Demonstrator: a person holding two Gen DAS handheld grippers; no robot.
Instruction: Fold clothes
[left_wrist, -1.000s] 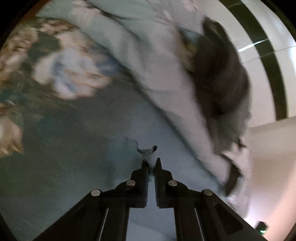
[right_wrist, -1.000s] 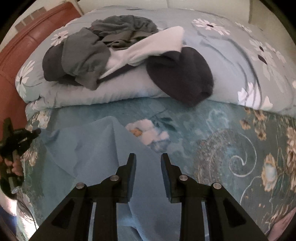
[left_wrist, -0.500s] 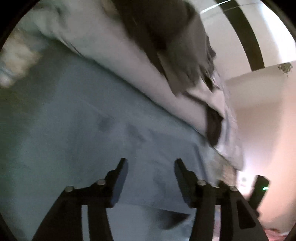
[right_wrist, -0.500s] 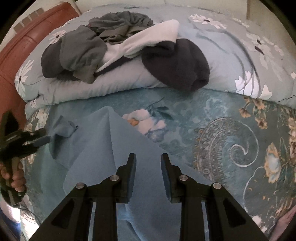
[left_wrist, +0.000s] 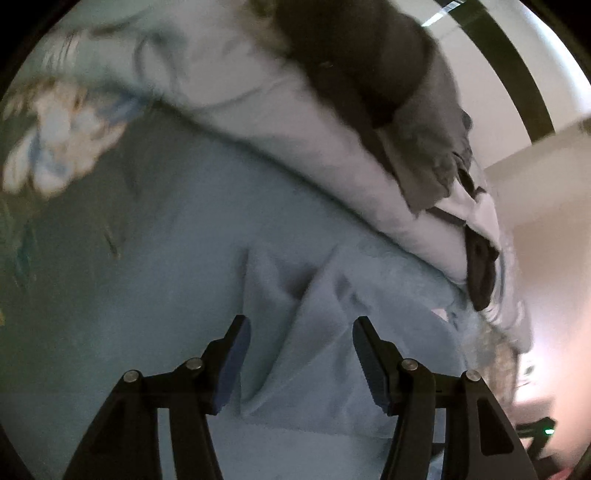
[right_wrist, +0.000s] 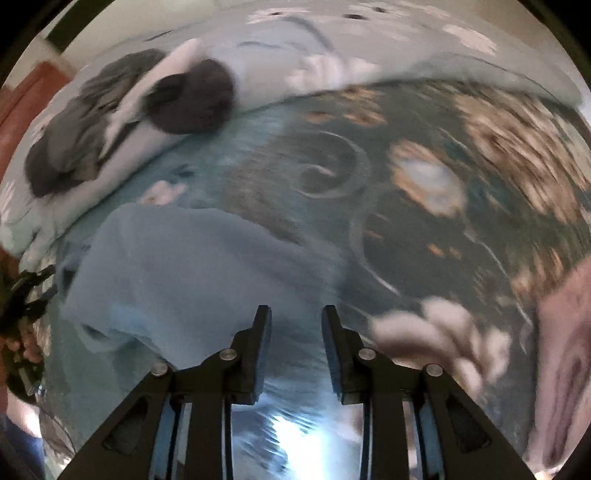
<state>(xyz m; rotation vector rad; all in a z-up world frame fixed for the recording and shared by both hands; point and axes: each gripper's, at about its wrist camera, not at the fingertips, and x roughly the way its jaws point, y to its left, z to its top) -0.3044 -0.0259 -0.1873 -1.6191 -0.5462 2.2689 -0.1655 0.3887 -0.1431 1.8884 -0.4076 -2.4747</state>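
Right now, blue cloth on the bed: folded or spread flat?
Partly folded. The blue cloth has one layer lapped over itself with rumpled edges; a loose flap lies under the open left gripper, not gripped.

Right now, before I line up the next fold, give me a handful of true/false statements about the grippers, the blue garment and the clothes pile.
1. The left gripper is clamped shut on the cloth. False: its jaws stand apart, nothing pinched between them.
2. The blue garment lies on the floral bedsheet. True.
3. The pile of dark and white clothes sits on the pale folded duvet. True.
4. The right gripper holds a dark sock. False: its jaws are apart with nothing between them.
5. The blue garment lies perfectly flat. False: a raised fold shows just ahead of the left gripper.
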